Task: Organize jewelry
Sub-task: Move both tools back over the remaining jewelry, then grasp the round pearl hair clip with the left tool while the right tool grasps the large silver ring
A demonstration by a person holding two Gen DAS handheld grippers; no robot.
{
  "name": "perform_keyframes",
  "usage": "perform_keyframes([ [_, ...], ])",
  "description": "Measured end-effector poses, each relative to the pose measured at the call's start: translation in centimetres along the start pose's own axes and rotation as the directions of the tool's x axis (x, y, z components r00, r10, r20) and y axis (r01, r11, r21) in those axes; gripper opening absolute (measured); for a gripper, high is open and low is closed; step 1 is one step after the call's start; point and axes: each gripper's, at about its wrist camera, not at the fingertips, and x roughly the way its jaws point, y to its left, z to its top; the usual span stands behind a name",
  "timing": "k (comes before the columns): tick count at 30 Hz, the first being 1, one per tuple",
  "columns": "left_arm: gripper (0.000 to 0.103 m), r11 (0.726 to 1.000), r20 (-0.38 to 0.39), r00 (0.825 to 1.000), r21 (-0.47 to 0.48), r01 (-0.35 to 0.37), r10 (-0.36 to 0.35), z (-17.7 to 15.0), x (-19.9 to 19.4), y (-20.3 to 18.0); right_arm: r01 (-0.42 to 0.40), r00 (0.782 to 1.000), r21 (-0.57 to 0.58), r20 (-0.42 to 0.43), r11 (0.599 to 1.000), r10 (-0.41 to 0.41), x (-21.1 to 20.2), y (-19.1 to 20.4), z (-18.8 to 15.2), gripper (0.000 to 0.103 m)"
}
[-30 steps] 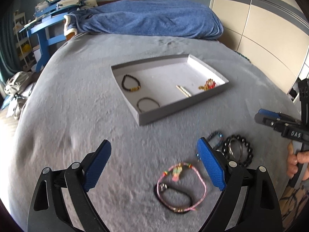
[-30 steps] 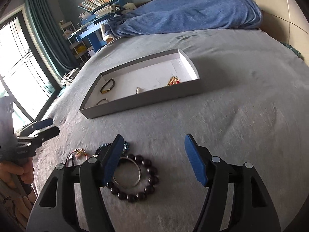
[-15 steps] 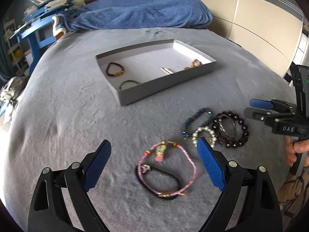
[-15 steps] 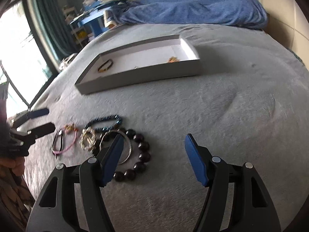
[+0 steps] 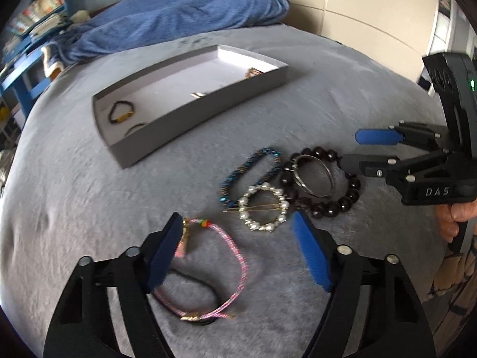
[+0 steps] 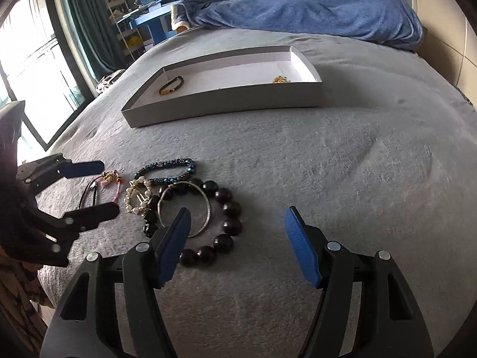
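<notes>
My left gripper (image 5: 238, 247) has just been closing, its jaws still apart around the pink cord bracelet (image 5: 220, 271) on the grey bedspread (image 5: 74, 208), pads not pressing. My right gripper (image 6: 235, 244) hangs open, empty, beside the dark bead bracelet (image 6: 220, 220).

A blue blanket (image 5: 179, 12) lies bunched on the grey bedspread (image 5: 74, 197) near a blue desk (image 6: 155, 21)
</notes>
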Motion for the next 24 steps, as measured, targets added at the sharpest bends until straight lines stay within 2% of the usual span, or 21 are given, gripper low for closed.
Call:
perform_keyframes([
  [4,0.072,0.997,-0.028,0.999,0.07,-0.019,0.022,0.2,1.3,-1.3,-0.004,1.0,0.027,0.006,1.0,0.003,-0.2,-0.7,-0.1,0.066],
  [8,0.071,0.996,-0.044,0.998,0.086,-0.038,0.042,0.2,2.4,-1.4,-0.008,1.0,0.045,0.008,0.999,0.008,-0.3,-1.2,-0.2,0.066],
  [10,0.066,0.995,-0.041,0.998,0.093,-0.04,0.044,0.3,2.6,-1.4,-0.011,1.0,0.051,0.01,0.999,0.01,-0.3,-1.3,-0.2,0.066],
  [11,0.057,0.995,-0.044,0.998,0.096,-0.034,0.038,0.4,2.7,-1.4,-0.012,1.0,0.052,0.009,0.999,0.012,-0.3,-1.3,-0.2,0.066],
  [12,0.052,0.995,-0.052,0.998,0.099,-0.024,0.03,0.4,2.8,-1.5,-0.015,1.0,0.053,0.009,0.998,0.014,-0.2,-1.3,-0.3,0.066],
  [16,0.051,0.992,-0.043,0.999,0.125,-0.023,0.029,0.5,2.2,-1.8,-0.018,1.0,0.039,0.005,0.999,0.018,-0.1,-0.9,-0.2,0.066],
  [20,0.051,0.996,-0.001,1.0,0.088,-0.029,0.03,0.8,0.5,-0.7,-0.025,1.0,0.031,0.004,0.999,0.025,0.1,-0.5,-0.2,0.066],
  [24,0.051,1.0,0.049,0.998,0.011,-0.028,0.028,1.4,-1.3,1.3,-0.046,0.999,0.013,0.007,0.999,0.046,0.2,0.3,0.0,0.064],
])
